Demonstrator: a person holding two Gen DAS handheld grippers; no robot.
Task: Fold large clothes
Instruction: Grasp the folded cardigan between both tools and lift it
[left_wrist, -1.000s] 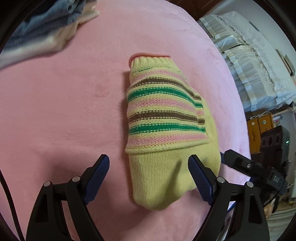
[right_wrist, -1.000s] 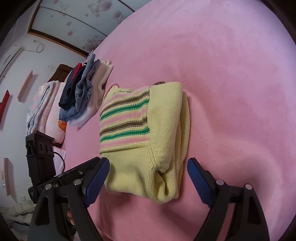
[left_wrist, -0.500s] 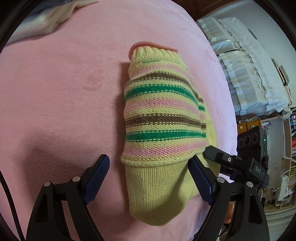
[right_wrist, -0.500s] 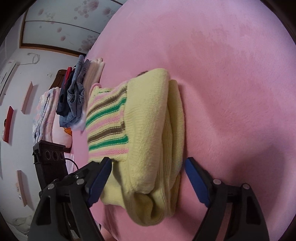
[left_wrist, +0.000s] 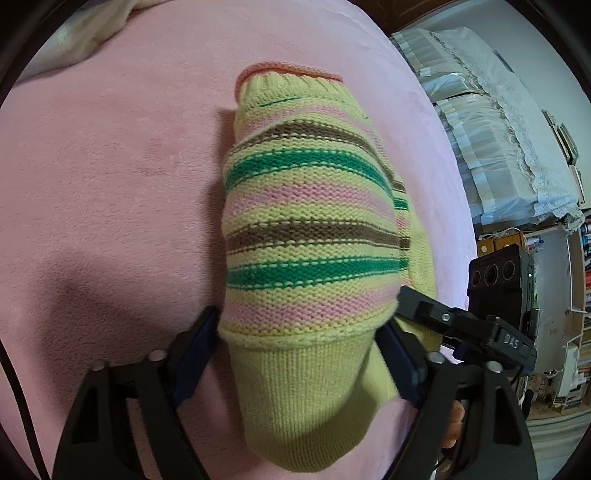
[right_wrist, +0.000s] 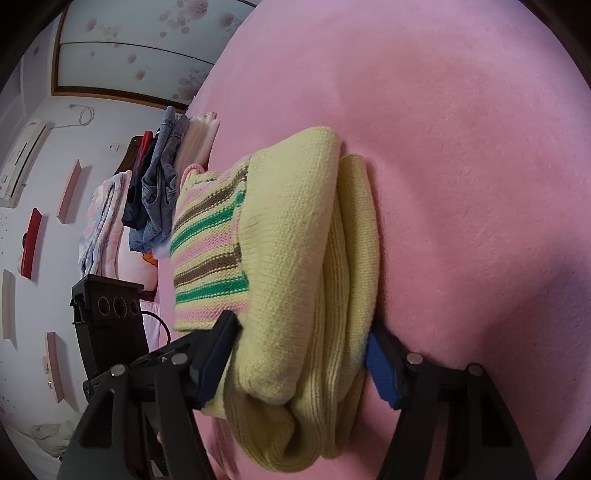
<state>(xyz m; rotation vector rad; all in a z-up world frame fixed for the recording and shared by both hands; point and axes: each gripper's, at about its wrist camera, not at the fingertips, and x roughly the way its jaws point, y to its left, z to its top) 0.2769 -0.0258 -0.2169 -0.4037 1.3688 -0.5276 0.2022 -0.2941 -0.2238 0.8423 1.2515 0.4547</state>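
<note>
A folded yellow sweater with green, pink and brown stripes lies on the pink blanket. My left gripper straddles its near end, jaws closing, and both blue pads touch the knit. In the right wrist view the same sweater shows its thick folded edge. My right gripper clamps that edge from both sides, jaws closing, and the pads dent the fabric. The right gripper's black finger shows at the sweater's right side in the left wrist view.
A pile of folded clothes sits at the far edge of the pink blanket, seen also as a cream heap. Beyond the bed's right edge stand lace-covered furniture and shelves.
Both grippers came down onto the sweater's near end and their jaws narrowed from wide apart to touching the knit. The sweater now bunches up between the pads.
</note>
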